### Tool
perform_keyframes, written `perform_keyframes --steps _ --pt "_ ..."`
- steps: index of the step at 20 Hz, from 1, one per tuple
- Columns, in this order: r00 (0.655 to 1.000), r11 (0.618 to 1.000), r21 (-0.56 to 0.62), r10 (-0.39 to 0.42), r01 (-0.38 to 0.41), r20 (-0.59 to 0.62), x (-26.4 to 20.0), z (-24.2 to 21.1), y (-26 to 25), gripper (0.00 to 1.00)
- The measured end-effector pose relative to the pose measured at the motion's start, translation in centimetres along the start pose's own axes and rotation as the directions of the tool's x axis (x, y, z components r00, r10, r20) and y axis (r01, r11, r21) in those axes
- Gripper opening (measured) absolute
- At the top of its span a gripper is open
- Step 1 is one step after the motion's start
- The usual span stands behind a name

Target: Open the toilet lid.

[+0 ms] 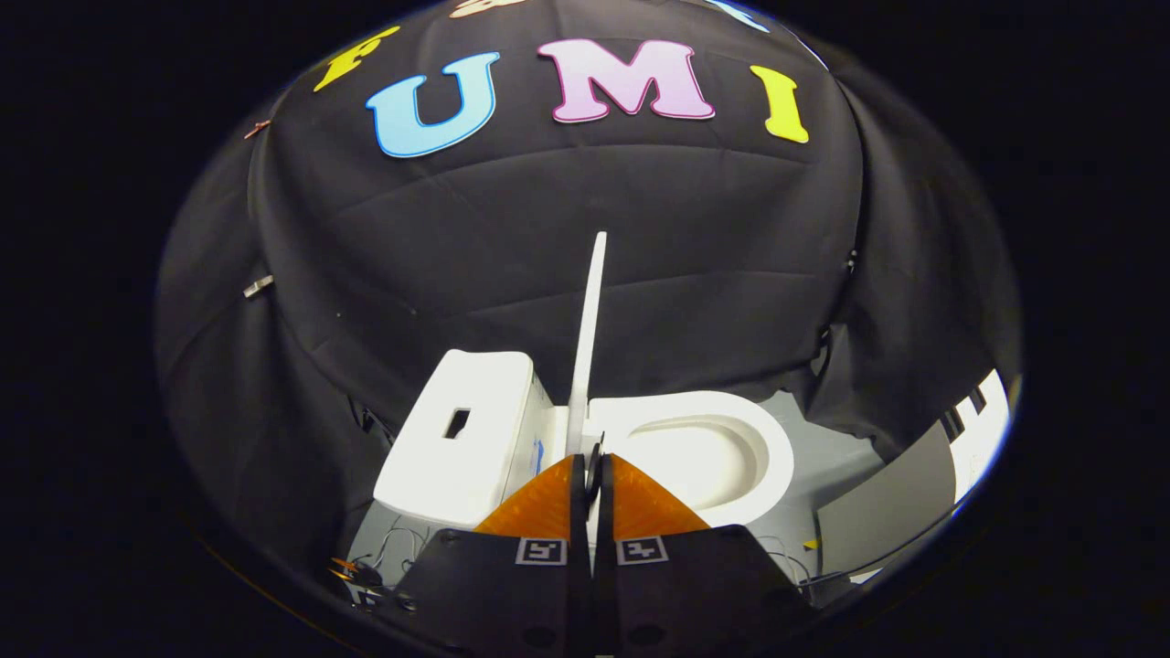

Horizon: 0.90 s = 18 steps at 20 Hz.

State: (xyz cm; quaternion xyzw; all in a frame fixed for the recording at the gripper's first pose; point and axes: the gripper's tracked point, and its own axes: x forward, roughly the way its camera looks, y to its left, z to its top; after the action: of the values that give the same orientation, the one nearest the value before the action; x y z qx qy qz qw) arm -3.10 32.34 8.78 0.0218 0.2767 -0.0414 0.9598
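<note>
A small white toilet stands on a grey floor just ahead of my fingers. Its tank (462,439), with a rectangular hole in the top, is to the left, and the open bowl with its seat (722,448) is to the right. The toilet lid (590,338) stands upright between tank and bowl, and I see it edge-on as a thin white strip. My gripper (592,466) has orange fingers (539,507) pressed close together, with the lid's near edge pinched between both of them low down.
Black cloth walls close in behind and on both sides of the toilet. A grey board (891,498) leans at the right. Thin wires (388,548) and small parts lie on the floor to the left of my fingers.
</note>
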Motion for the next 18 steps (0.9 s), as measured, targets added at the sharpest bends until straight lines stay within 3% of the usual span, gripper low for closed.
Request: perform_keyframes --steps 18 --pt "0.988 0.973 -0.192 -0.105 0.126 0.115 -0.1 -1.7 12.3 0.06"
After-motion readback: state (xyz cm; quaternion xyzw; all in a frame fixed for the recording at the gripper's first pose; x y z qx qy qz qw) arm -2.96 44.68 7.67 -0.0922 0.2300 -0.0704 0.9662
